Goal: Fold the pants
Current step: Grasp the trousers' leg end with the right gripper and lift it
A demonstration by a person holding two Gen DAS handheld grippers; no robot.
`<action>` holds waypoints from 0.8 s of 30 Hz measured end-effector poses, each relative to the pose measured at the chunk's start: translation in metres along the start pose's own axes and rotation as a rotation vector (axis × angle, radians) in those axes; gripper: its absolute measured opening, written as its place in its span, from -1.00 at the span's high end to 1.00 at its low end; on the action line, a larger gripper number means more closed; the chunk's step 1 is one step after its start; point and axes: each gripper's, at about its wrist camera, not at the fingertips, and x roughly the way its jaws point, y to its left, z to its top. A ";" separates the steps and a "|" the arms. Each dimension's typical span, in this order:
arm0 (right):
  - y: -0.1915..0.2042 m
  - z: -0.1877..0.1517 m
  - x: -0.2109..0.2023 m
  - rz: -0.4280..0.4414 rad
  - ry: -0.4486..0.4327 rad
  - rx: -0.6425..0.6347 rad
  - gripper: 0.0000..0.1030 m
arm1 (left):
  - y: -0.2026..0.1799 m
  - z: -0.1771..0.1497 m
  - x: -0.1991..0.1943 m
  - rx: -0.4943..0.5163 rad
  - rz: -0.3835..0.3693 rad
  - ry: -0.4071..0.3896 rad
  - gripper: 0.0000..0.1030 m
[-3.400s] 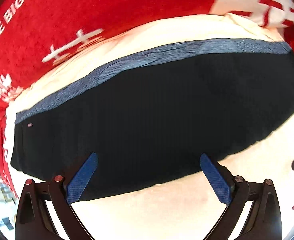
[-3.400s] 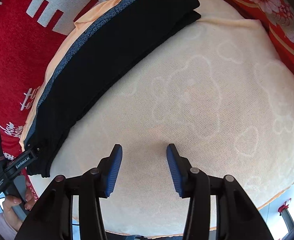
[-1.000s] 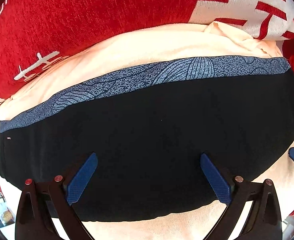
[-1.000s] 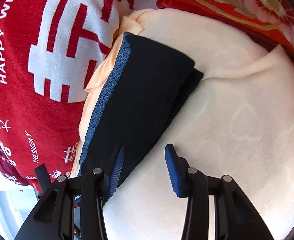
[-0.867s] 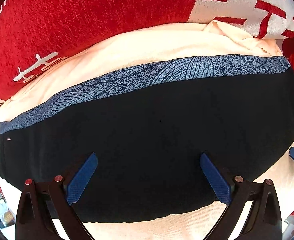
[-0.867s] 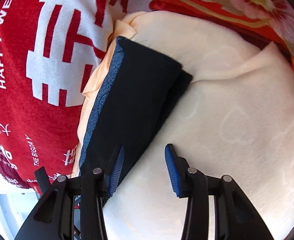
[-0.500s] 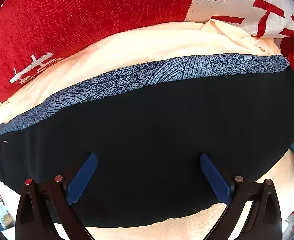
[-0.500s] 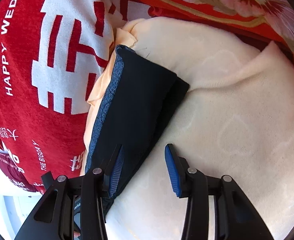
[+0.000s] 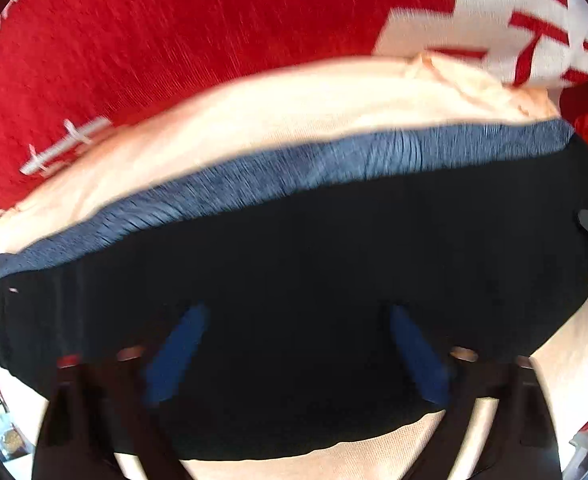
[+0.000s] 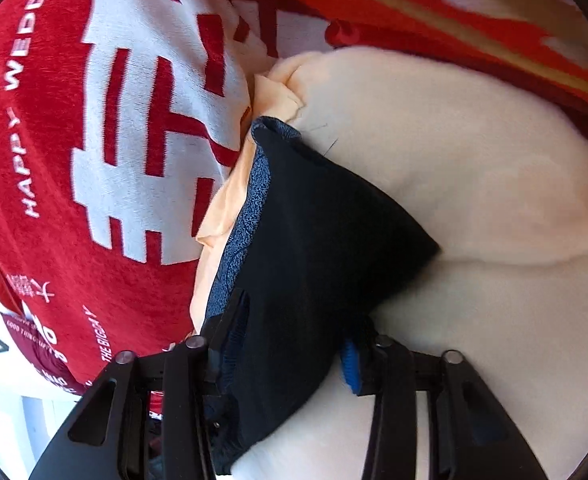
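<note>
R hand-held gripper [image 10: 294, 344] closed on pants [image 10: 314, 240] edge.

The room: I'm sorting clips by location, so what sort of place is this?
Probably a bedroom at home: black pants lie on a cream blanket spread over red wedding bedding, a soft surface like a bed.

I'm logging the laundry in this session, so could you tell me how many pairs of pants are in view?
1. The black pants, with a blue patterned waistband, lie folded on the cream blanket, and the right gripper is closed on one end. Others could be hidden out of frame.
</note>
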 end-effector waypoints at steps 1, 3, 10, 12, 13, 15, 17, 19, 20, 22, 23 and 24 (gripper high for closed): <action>0.002 0.001 0.002 -0.008 0.012 0.005 0.72 | 0.001 0.003 -0.006 -0.002 -0.003 -0.015 -0.56; 0.013 0.001 -0.004 0.027 0.009 -0.014 0.73 | -0.001 0.006 -0.011 0.006 -0.015 -0.042 -0.56; 0.067 -0.013 -0.026 0.082 0.006 -0.162 0.73 | -0.043 -0.012 0.013 0.109 -0.037 -0.065 -0.56; 0.086 -0.022 -0.022 0.057 0.022 -0.231 0.74 | -0.039 -0.011 0.014 0.097 -0.072 -0.048 -0.56; 0.095 -0.025 -0.022 0.039 0.016 -0.271 0.74 | -0.033 -0.009 0.016 0.088 -0.105 -0.033 -0.56; 0.116 -0.032 -0.020 0.010 0.013 -0.337 0.74 | -0.024 -0.006 0.012 0.085 -0.139 -0.018 -0.56; 0.137 -0.042 -0.018 -0.022 0.008 -0.411 0.74 | -0.002 -0.007 0.003 0.057 -0.154 -0.043 -0.56; 0.160 -0.051 -0.016 -0.058 -0.001 -0.485 0.74 | 0.021 -0.012 -0.010 0.019 -0.147 -0.087 -0.56; 0.173 -0.060 -0.016 -0.083 -0.002 -0.536 0.74 | 0.039 -0.017 -0.017 -0.005 -0.141 -0.104 -0.56; 0.197 -0.077 -0.012 -0.126 -0.002 -0.623 0.74 | 0.070 -0.021 -0.024 -0.039 -0.127 -0.115 -0.56; 0.209 -0.089 -0.008 -0.152 0.001 -0.674 0.74 | 0.094 -0.026 -0.027 -0.064 -0.112 -0.116 -0.56; 0.218 -0.098 -0.004 -0.174 0.004 -0.712 0.74 | 0.112 -0.030 -0.028 -0.081 -0.102 -0.113 -0.56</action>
